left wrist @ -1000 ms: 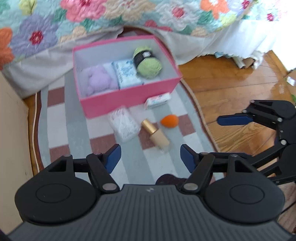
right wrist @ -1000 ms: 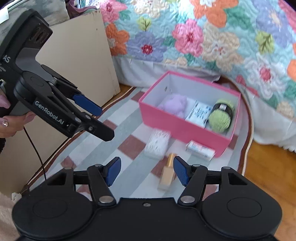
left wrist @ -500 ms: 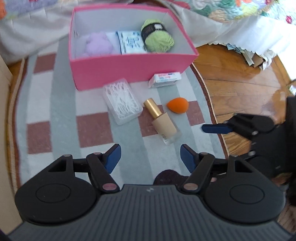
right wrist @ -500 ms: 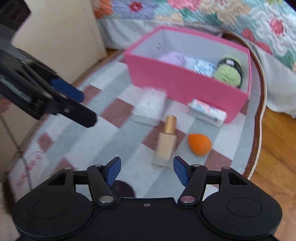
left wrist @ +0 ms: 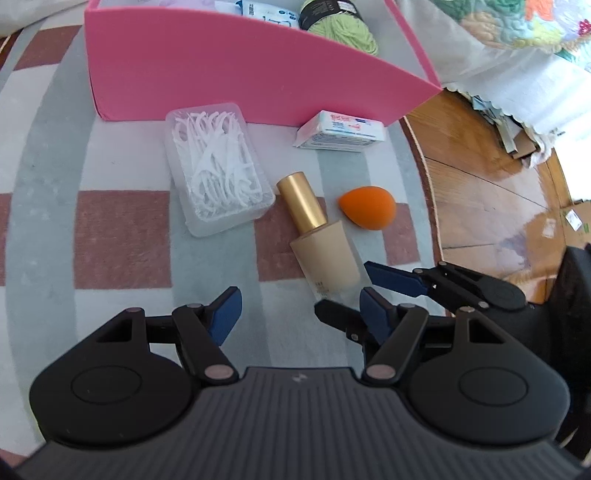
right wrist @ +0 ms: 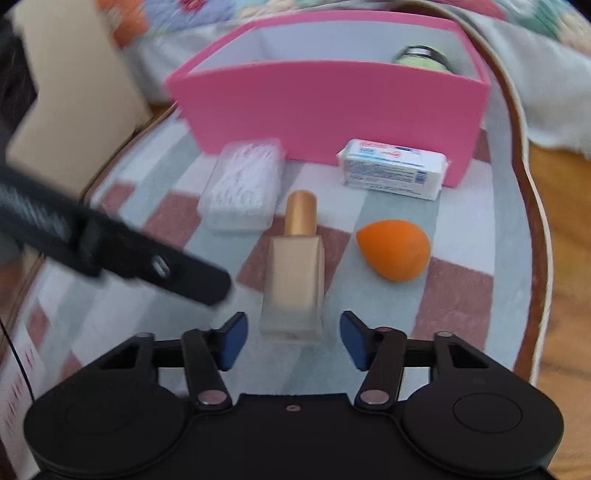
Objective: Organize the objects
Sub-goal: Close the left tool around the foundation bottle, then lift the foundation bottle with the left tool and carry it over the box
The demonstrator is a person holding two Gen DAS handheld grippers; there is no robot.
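A pink box (left wrist: 258, 70) (right wrist: 332, 99) stands on a checked rug and holds green yarn (left wrist: 343, 26), a white packet and a purple item. In front of it lie a clear case of floss picks (left wrist: 216, 166) (right wrist: 243, 184), a beige bottle with a gold cap (left wrist: 319, 240) (right wrist: 295, 273), an orange sponge (left wrist: 367, 207) (right wrist: 395, 249) and a small white pack (left wrist: 341, 131) (right wrist: 393, 168). My left gripper (left wrist: 301, 314) is open, low over the rug near the bottle's base. My right gripper (right wrist: 291, 339) is open just short of the bottle's base; it also shows in the left wrist view (left wrist: 365, 295).
The rug (left wrist: 122, 236) ends at a wooden floor (left wrist: 491, 206) on the right. A floral quilt (left wrist: 517, 26) hangs behind the box. A beige board (right wrist: 62, 110) stands at the left.
Both grippers have moved down and forward toward the items on the rug. The right gripper now sits close to the bottle's base, beside the left gripper.
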